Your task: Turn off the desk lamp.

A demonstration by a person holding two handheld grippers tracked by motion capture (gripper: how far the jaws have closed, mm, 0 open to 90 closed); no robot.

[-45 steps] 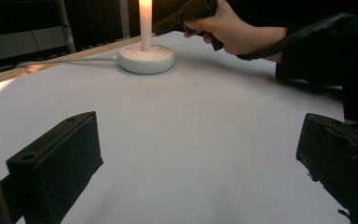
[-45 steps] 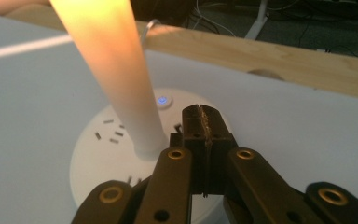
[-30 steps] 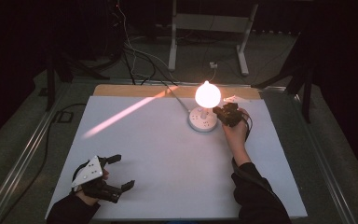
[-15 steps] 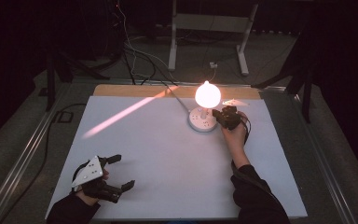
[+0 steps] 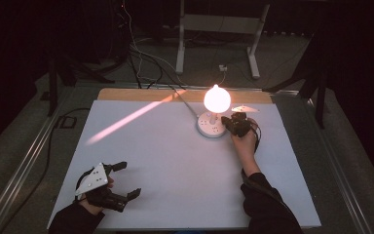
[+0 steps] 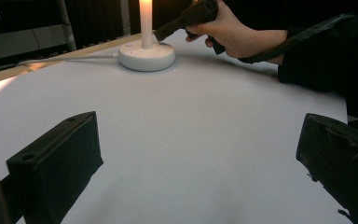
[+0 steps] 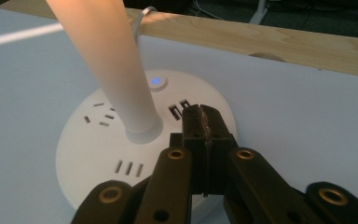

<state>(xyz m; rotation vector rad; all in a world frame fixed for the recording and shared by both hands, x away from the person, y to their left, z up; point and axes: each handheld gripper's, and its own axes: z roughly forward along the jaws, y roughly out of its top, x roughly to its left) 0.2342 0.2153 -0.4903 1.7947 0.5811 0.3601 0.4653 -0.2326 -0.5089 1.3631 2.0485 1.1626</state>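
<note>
A round white socket base (image 5: 207,129) stands at the back middle of the white table top, and a lit lamp bulb (image 5: 216,99) rises from it on a pale stem (image 7: 107,56). My right gripper (image 5: 227,122) is shut with nothing between its jaws. Its tips (image 7: 201,112) hover over the base's right part, beside two small ports and close to a blue-lit button (image 7: 156,81). My left gripper (image 5: 129,179) rests open at the near left of the table, its jaws (image 6: 200,158) wide apart over bare white surface. From there I see the base (image 6: 147,55) and the right gripper (image 6: 161,33) far off.
A white cable (image 5: 187,101) runs from the base toward the back left over the wooden strip (image 5: 126,94) at the table's far edge. A streak of orange light (image 5: 126,119) lies across the white sheet. Metal stand legs (image 5: 216,34) and floor cables sit behind the table.
</note>
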